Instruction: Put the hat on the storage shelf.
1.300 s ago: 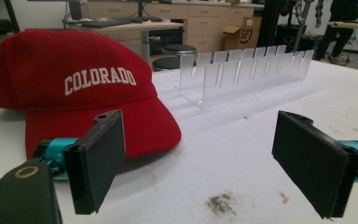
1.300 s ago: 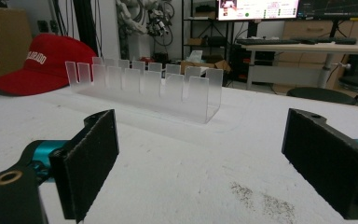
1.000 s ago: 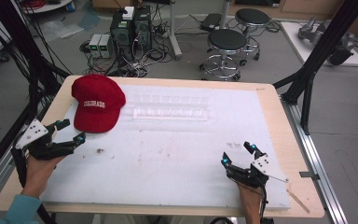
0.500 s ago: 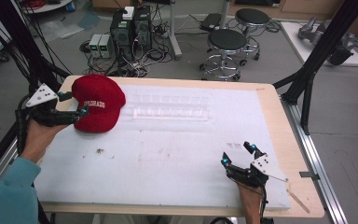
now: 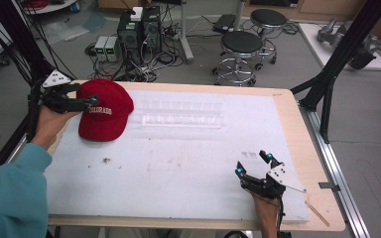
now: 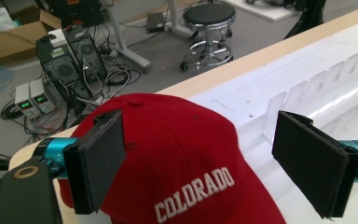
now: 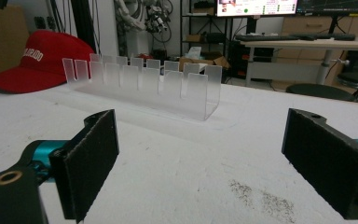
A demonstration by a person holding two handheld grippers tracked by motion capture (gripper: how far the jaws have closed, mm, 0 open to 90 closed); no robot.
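Left tool (image 5: 82,101) is hanging over the red cap (image 5: 104,111) at the far left corner of the desk (image 5: 287,119), jaws spread wide. In the left gripper view the left tool (image 6: 200,163) is straddling the cap (image 6: 182,154): one black pad (image 6: 100,161) is sitting against or just in front of the crown on one side, the other pad (image 6: 312,168) is standing clear of it out over the white sheet (image 6: 270,93), nothing clamped. The white "COLORADO" lettering (image 6: 196,193) is facing up between the jaws. A hand (image 5: 49,124) in a teal sleeve (image 5: 10,198) is carrying this tool in from the left edge.

Right tool (image 5: 255,166) is resting low at the near right part of the desk, jaws likewise gaping wide and gripping nothing, a hand (image 5: 265,213) coming in behind it from the bottom edge. The right gripper view is looking between the right tool (image 7: 200,163) and its two pads across the white sheet (image 7: 191,154), with a smudge of dark specks (image 7: 261,196) lying just ahead.

Farther out, a clear plastic slotted rack (image 5: 183,114) is standing on the sheet beside the cap, towards the far edge; from the right tool's camera the rack (image 7: 144,84) is upright with the cap (image 7: 42,58) beyond its left end.

Past the desk, black stools (image 5: 240,49), computer towers (image 5: 139,29) and tangled cables (image 5: 154,64) are sitting on the floor
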